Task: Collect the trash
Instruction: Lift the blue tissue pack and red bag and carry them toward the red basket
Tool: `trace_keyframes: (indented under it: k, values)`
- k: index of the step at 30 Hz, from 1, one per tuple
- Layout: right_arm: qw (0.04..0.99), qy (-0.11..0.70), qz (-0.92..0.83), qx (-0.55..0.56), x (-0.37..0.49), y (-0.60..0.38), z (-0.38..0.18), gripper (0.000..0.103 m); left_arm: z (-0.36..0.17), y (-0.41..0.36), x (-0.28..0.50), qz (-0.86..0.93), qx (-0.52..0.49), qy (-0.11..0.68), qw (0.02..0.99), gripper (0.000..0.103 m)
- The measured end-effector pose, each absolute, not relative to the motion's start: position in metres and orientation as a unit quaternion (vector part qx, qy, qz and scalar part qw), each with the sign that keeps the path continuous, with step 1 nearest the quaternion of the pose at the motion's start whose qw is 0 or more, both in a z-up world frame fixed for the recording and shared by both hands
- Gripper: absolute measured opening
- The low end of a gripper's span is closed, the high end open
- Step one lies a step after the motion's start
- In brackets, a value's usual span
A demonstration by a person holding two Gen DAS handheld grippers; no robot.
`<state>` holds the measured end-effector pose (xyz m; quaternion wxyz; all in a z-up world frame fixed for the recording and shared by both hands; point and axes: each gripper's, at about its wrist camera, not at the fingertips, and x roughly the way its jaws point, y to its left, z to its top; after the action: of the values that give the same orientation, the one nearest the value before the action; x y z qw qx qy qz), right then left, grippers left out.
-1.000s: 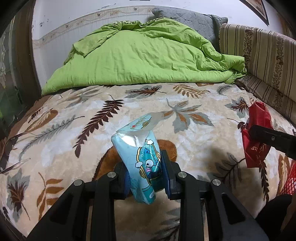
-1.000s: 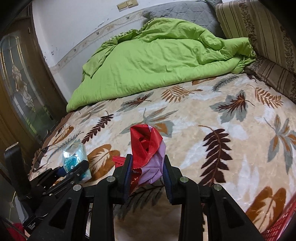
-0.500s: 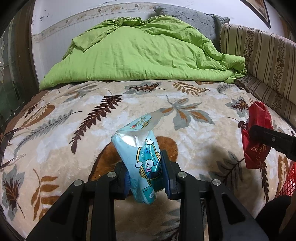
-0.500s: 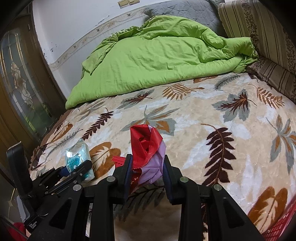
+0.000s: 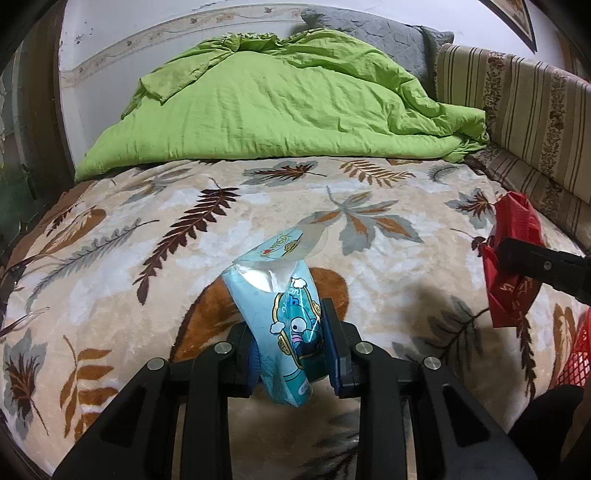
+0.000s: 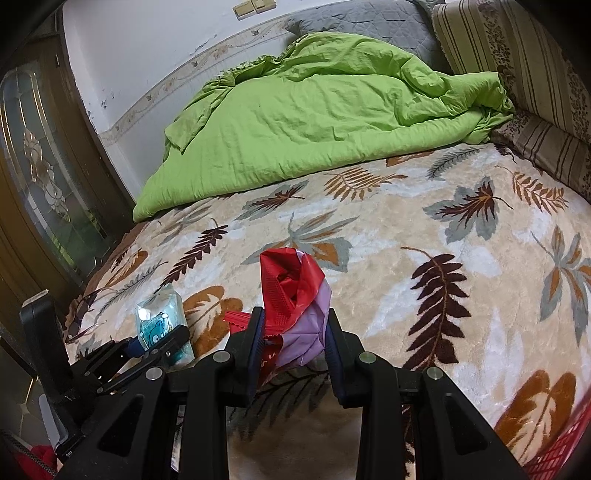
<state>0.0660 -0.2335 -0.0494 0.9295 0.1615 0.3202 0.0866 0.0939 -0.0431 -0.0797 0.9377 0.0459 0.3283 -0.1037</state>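
Note:
My left gripper [image 5: 290,343] is shut on a light-blue tissue pack with a cartoon print [image 5: 277,314], held upright above the bed. In the right wrist view the same pack [image 6: 160,323] shows at lower left, clamped in the left gripper [image 6: 155,345]. My right gripper [image 6: 293,336] is shut on a crumpled red and lilac wrapper [image 6: 291,295], also lifted above the blanket. In the left wrist view that red wrapper [image 5: 513,258] hangs at the right edge from the right gripper's black finger [image 5: 539,264].
A leaf-patterned blanket [image 5: 147,258] covers the bed. A bunched green duvet [image 5: 277,107] and grey pillow [image 5: 369,29] lie at its far end. Striped cushions [image 5: 517,110] line the right side. A red mesh basket [image 6: 554,454] sits at lower right, a glass-panelled door [image 6: 44,177] on the left.

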Motion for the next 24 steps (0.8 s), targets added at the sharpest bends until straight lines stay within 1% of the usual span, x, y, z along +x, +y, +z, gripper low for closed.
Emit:
trace_keyframes:
  k: [6, 12, 18, 24]
  values:
    - [0.93, 0.313, 0.08, 0.177, 0.062, -0.241, -0.047, 0.033, -0.073, -0.049, 0.083, -0.121, 0.052, 0.321, 0.938, 0.027]
    - [0.917, 0.312, 0.069, 0.238, 0.04, -0.272, -0.042, 0.033, -0.046, -0.071, 0.056, -0.193, 0.066, 0.301, 0.931, 0.027]
    - [0.923, 0.286, 0.02, 0.255, -0.034, -0.327, -0.019, 0.033, -0.014, -0.127, 0.018, -0.312, 0.092, 0.274, 0.905, 0.027]
    - [0.926, 0.262, -0.099, 0.253, -0.129, -0.4, 0.001, 0.033, 0.002, -0.2, -0.016, -0.435, 0.095, 0.298, 0.844, 0.028]
